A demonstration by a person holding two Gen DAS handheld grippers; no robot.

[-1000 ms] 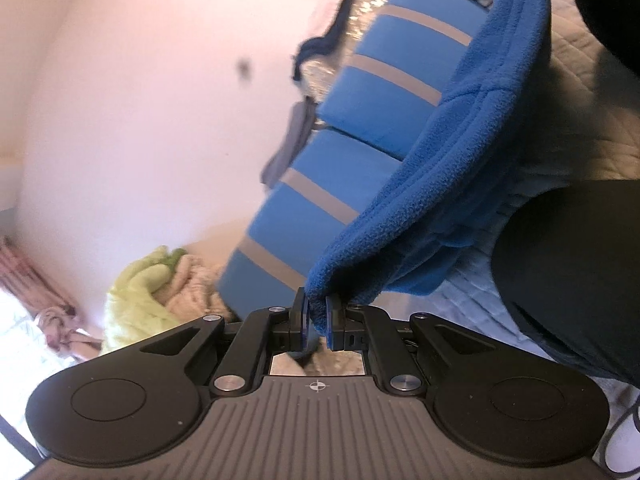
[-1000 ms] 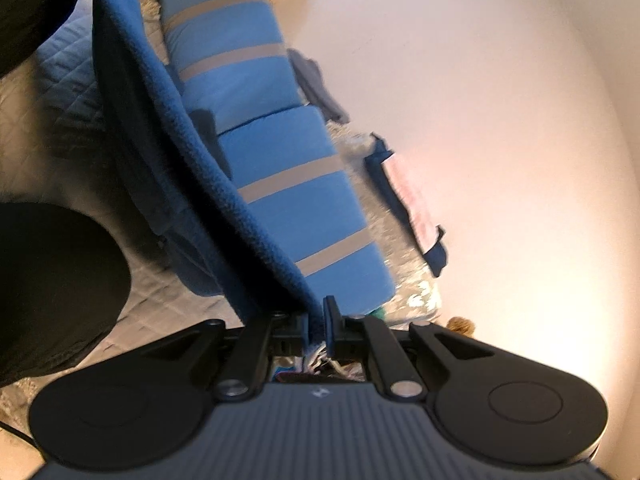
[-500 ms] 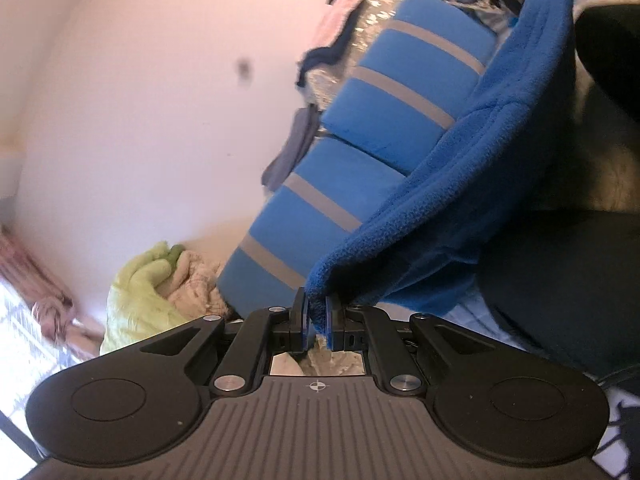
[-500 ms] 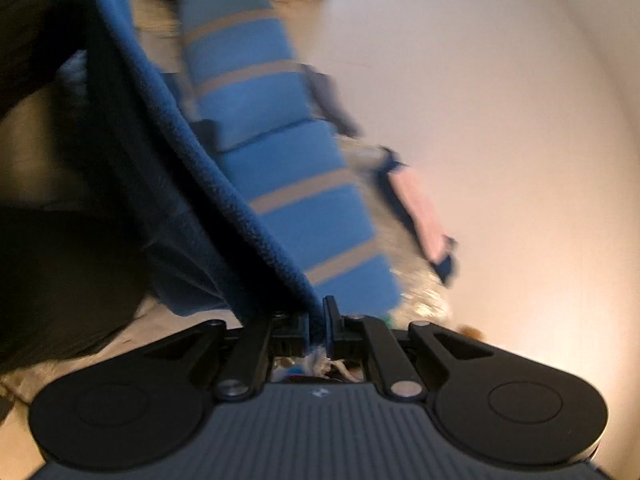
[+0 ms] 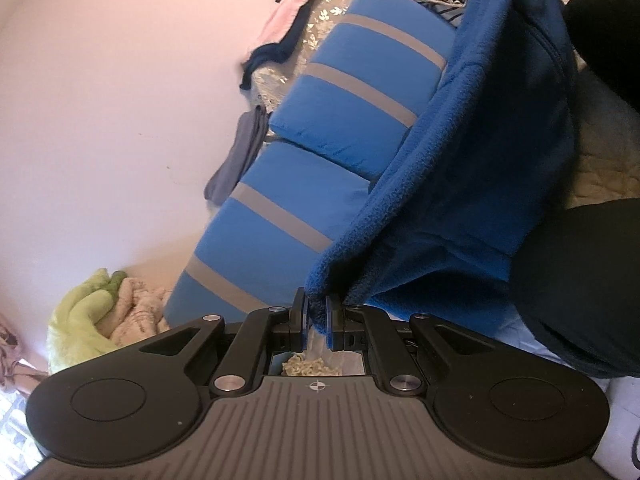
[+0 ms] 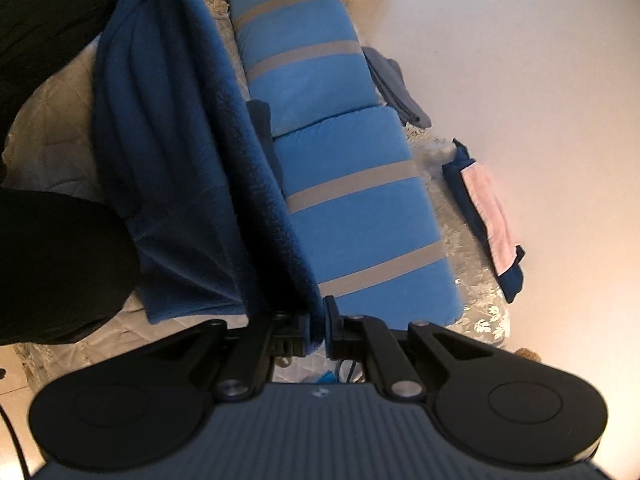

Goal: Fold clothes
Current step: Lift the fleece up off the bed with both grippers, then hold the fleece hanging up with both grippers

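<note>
Hanging between them, the blue fleece (image 5: 472, 184) is clamped by left gripper (image 5: 316, 316) and right gripper (image 6: 316, 320).

Blue fleece garment (image 5: 472, 184): thick, fuzzy pile, mid-blue on the lit face, darker navy in the shadowed folds. Held up off the bed, not flat. One edge is pinched in the left claw (image 5: 316, 314), another in the right claw (image 6: 318, 320), so the top hem runs stretched between them. Below that it hangs in loose vertical folds. A seam or band line crosses near the lower edge. The lower part drapes toward the quilted bed cover (image 6: 52, 120).
</note>
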